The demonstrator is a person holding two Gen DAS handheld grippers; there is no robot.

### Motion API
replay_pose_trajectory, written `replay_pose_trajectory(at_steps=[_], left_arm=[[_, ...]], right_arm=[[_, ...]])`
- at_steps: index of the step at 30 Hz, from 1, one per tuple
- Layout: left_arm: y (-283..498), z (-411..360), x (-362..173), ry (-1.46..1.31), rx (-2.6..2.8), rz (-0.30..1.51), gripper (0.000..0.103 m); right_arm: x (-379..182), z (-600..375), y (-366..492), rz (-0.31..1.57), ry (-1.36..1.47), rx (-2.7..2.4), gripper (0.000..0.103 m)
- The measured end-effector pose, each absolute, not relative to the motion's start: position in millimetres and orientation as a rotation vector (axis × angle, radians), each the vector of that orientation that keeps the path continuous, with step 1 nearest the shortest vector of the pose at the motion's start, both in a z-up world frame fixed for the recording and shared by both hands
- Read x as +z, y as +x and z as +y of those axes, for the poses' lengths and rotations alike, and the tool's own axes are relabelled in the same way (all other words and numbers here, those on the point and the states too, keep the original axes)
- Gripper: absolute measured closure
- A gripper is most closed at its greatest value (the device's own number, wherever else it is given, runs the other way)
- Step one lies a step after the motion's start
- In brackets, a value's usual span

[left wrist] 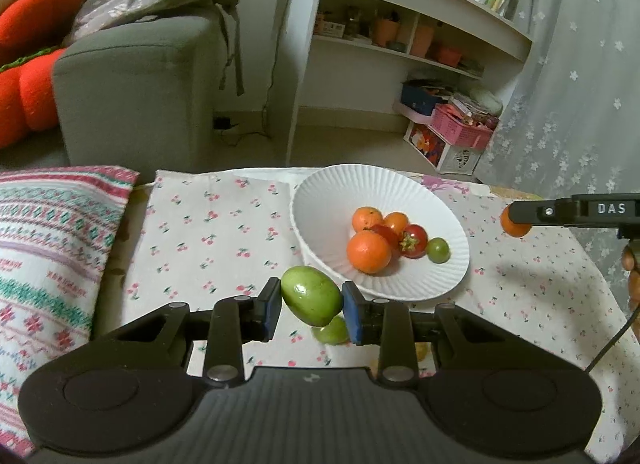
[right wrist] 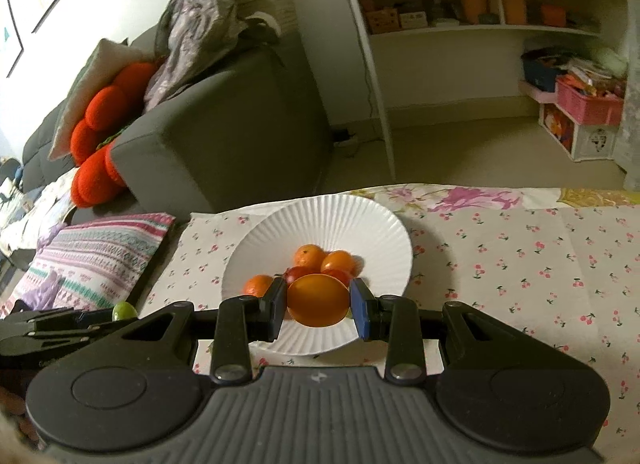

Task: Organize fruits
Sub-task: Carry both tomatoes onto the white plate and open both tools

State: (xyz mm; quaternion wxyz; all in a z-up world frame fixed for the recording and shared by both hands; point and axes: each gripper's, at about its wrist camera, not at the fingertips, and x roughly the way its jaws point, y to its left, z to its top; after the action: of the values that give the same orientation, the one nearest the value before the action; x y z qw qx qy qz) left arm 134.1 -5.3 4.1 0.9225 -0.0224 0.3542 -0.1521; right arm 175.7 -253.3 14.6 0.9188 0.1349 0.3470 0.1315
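Carrying step in hand, left gripper (left wrist: 311,310) clamped on green fruit (left wrist: 311,296) just beside bowl (left wrist: 320,200), right gripper (right wrist: 319,310) clamped on orange (right wrist: 318,300) above bowl, probably needing lowering and release next.

A flat surface was covered by a white cloth printed with small red cherries (left wrist: 208,232); a second cloth with purple flowers (right wrist: 472,197) showed along the far edge. On the cherry cloth sat a white ribbed paper plate (left wrist: 332,200), right of centre and far; a small green fruit (left wrist: 331,331) lay near, just beside the plate's near rim. At the left edge lay a striped, patterned pillow (left wrist: 44,248).
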Motion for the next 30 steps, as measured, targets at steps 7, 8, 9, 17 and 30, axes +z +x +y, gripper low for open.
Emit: replay_pose_trajectory(at_steps=[7, 8, 9, 17, 30], left_arm=[[169.7, -18.0, 1.6, -0.057, -0.31, 0.747, 0.082], [177.4, -19.5, 1.1, -0.076, -0.311, 0.755, 0.082], [185.6, -21.1, 0.7, -0.098, -0.313, 0.761, 0.082], [232.9, -46.8, -10.9, -0.151, -0.326, 0.808, 0.082], [255.2, -71.4, -34.0, -0.1, -0.309, 0.867, 0.082]], right_arm=[[8.7, -263.6, 192.5, 0.724, 0.32, 0.231, 0.072], [6.7, -263.8, 196.1, 0.726, 0.316, 0.223, 0.072], [4.1, -264.0, 200.4, 0.73, 0.315, 0.215, 0.072], [-18.1, -257.3, 227.0, 0.769, 0.283, 0.175, 0.072], [-33.4, -240.8, 244.3, 0.805, 0.235, 0.177, 0.072]])
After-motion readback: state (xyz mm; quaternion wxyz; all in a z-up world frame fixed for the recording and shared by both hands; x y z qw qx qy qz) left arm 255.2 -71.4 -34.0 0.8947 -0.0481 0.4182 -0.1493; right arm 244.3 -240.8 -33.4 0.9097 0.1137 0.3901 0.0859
